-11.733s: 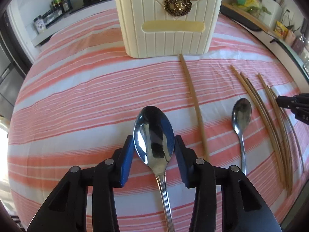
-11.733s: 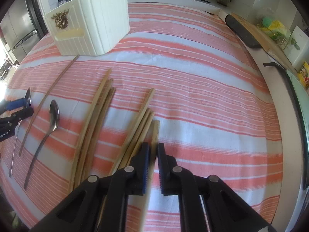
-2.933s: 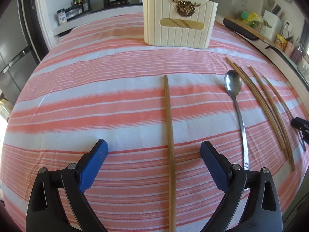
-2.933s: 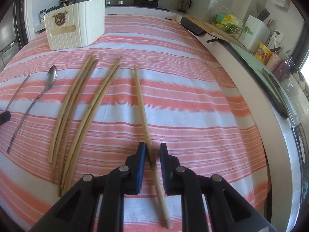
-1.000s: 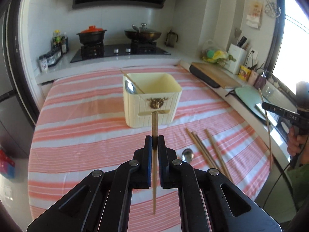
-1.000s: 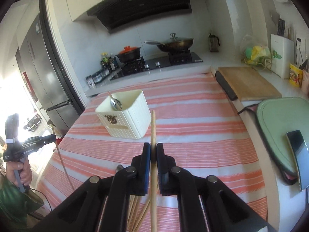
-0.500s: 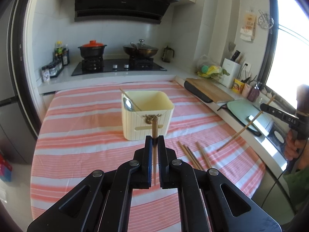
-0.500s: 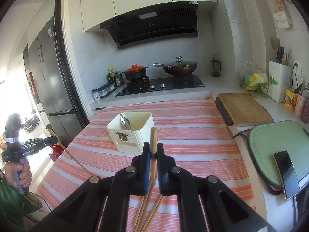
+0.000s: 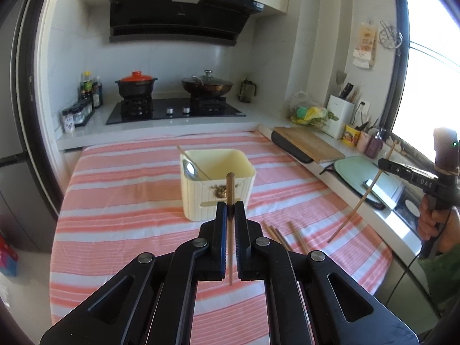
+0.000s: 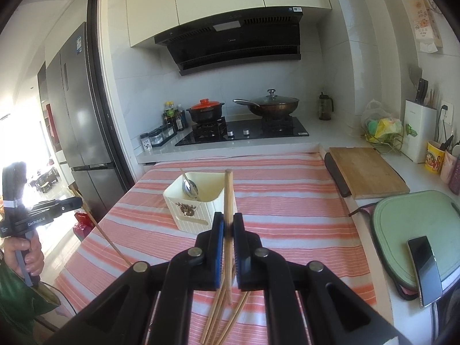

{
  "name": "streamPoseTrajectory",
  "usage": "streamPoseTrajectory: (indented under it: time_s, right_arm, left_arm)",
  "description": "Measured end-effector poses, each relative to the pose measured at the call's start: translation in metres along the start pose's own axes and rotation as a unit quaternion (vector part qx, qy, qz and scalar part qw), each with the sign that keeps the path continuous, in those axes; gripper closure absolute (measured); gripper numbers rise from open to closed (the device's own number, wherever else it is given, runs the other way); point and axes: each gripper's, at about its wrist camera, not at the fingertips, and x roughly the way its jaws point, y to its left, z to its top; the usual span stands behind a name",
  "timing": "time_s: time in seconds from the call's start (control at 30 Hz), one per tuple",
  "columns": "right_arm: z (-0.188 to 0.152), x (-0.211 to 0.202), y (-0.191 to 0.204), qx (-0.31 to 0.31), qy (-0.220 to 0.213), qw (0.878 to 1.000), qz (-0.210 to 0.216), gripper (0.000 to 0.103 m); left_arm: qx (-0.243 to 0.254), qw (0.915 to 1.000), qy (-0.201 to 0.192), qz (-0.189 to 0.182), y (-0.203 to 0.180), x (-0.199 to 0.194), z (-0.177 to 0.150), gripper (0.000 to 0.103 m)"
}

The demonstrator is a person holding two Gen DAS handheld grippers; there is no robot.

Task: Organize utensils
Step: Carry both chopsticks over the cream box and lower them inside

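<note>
Left gripper: your fingers are clamped on one chopstick, pinched partway along so a length juts up ahead of the tips and the rest hangs below. It is held high over the worktop, presumably to clear the holder's rim before the drop.

Right gripper: your fingers are likewise closed tight on a second stick, nearly upright and tilted a little. In the left view the same stick slants down from the gripper toward the cloth (its lower end hangs free, touching nothing).

Holder: a cream ribbed box with a metal crest on its front, standing mid-worktop with its mouth open upward. It lies ahead of and below both grippers, so each stick can go in end-first.

Contents: a spoon and one thin stick lean against the holder's left wall, bowl up (upright storage appears to be the intended order).

Loose sticks: several lie on the striped cloth just before the holder, still to be collected.

Stage (a judgement): both hands are loaded and in transit; the insert is not yet made, and you will need each lower tip over the opening first.
</note>
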Motion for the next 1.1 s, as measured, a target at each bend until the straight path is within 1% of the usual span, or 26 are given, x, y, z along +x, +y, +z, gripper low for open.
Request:
streamPoseTrajectory:
  time_s: [0.3, 0.53, 0.67, 0.77, 0.87, 1.0, 1.03, 1.1]
  right_arm:
    - [0.003, 0.018, 0.007, 0.002, 0.014, 1.0, 0.009, 0.096]
    - [0.026, 0.028, 0.015, -0.001, 0.004, 1.0, 0.02, 0.096]
    - [0.049, 0.039, 0.018, 0.009, -0.009, 1.0, 0.027, 0.096]
    - [0.072, 0.048, 0.027, 0.006, -0.03, 0.999, 0.032, 0.096]
    - [0.101, 0.061, 0.038, -0.004, -0.052, 0.998, 0.036, 0.096]
    - [0.134, 0.081, 0.052, -0.021, -0.097, 0.994, 0.038, 0.096]
    - [0.14, 0.088, 0.054, -0.024, -0.104, 0.993, 0.042, 0.096]
    - [0.147, 0.106, 0.058, -0.031, -0.106, 0.993, 0.043, 0.096]
  left_arm:
    - [-0.006, 1.0, -0.002, -0.005, 0.004, -0.002, 0.005, 0.1]
    - [-0.009, 0.9999, -0.01, -0.007, 0.01, -0.002, 0.024, 0.1]
    - [-0.004, 0.9995, -0.031, -0.003, 0.012, -0.004, 0.048, 0.1]
    - [0.0, 0.9983, -0.058, 0.006, 0.013, -0.005, 0.078, 0.1]
    - [0.009, 0.9951, -0.093, 0.031, 0.013, -0.001, 0.109, 0.1]
    - [0.001, 0.9908, -0.126, 0.051, 0.019, 0.022, 0.141, 0.1]
    - [0.0, 0.99, -0.129, 0.056, 0.021, 0.03, 0.146, 0.1]
    - [-0.006, 0.9903, -0.125, 0.06, 0.026, 0.052, 0.152, 0.1]
